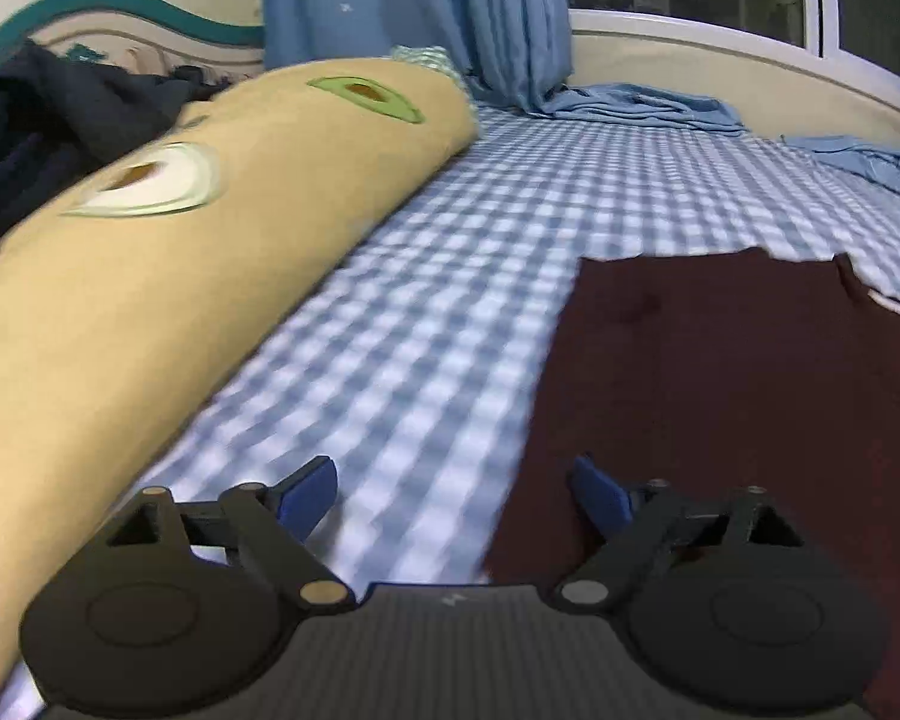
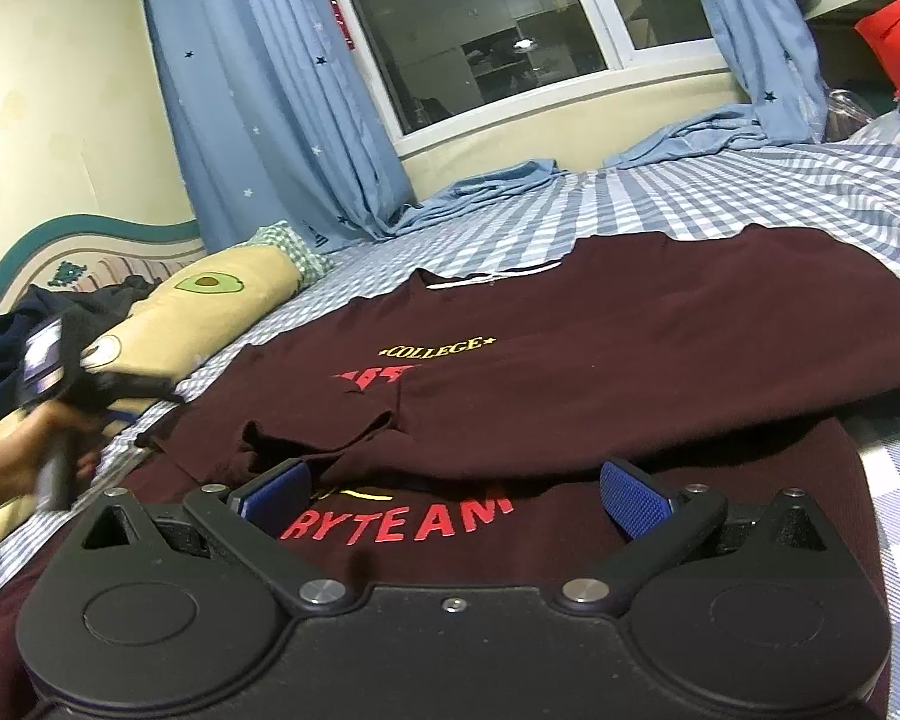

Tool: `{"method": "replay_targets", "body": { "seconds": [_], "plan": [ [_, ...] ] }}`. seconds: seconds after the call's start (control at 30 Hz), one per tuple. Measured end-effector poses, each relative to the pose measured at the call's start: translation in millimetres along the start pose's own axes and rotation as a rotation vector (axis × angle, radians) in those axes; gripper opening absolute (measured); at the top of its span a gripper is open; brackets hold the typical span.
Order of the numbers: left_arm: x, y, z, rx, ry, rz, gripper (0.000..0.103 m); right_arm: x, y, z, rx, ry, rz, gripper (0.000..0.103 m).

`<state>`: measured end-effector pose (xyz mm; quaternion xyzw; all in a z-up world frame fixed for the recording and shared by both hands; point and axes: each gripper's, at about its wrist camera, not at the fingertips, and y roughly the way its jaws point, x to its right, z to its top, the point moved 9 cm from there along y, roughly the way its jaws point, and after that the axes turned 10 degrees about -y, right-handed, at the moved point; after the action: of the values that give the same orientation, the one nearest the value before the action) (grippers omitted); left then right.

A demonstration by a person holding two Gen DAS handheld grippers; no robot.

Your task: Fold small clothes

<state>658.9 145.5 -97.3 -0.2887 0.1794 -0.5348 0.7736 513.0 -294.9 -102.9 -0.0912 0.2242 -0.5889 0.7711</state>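
A maroon T-shirt (image 2: 630, 348) with "COLLEGE" in yellow and red lettering lies on the blue checked bed sheet (image 2: 750, 192). Its right part is folded over the front, with a sleeve lying across the print. My right gripper (image 2: 453, 495) is open and empty, low over the shirt's lower front. My left gripper (image 1: 453, 489) is open and empty over the sheet at the shirt's left edge (image 1: 720, 372). The left gripper also shows, blurred, in the right wrist view (image 2: 66, 384), held in a hand left of the shirt.
A long yellow avocado-print pillow (image 1: 180, 252) lies along the left of the bed, with dark clothes (image 1: 42, 114) behind it by the headboard. Blue curtains (image 2: 258, 90) hang by the window and pool on the sheet. A red bag (image 2: 897, 54) sits far right.
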Motion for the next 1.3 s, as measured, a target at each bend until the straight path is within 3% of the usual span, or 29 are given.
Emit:
{"method": "replay_targets", "body": {
  "seconds": [0.17, 0.37, 0.43, 0.5, 0.7, 0.9, 1.23, 1.3],
  "plan": [
    [-35.0, -45.4, -27.2, -0.03, 0.005, 0.011, 0.091, -12.8, -17.5, -8.8, -0.028, -0.097, -0.061, 0.103],
    [-46.7, -127.4, -68.3, 0.015, 0.029, -0.104, 0.097, -40.2, -65.6, -51.1, -0.076, -0.296, -0.123, 0.103],
    [-48.1, -161.6, -85.4, 0.051, 0.041, -0.152, 0.103, -45.7, -87.4, -62.9, -0.069, -0.344, -0.135, 0.103],
    [-48.3, -190.6, -101.5, 0.083, 0.053, -0.183, 0.102, -52.6, -112.0, -74.6, -0.052, -0.393, -0.145, 0.103],
    [-39.4, -258.6, -154.5, 0.152, 0.066, -0.286, 0.102, -72.6, -156.3, -111.5, -0.065, -0.442, -0.119, 0.103],
    [-28.5, -292.3, -202.8, 0.19, 0.163, -0.314, 0.102, -77.9, -171.1, -141.3, -0.103, -0.482, -0.176, 0.103],
    [-20.1, -301.2, -246.3, 0.18, 0.23, -0.312, 0.102, -64.9, -161.1, -178.2, -0.225, -0.795, -0.388, 0.103],
    [-18.7, -303.4, -249.5, 0.187, 0.239, -0.32, 0.102, -55.5, -161.4, -186.2, -0.262, -0.733, -0.336, 0.103]
  ]
}}
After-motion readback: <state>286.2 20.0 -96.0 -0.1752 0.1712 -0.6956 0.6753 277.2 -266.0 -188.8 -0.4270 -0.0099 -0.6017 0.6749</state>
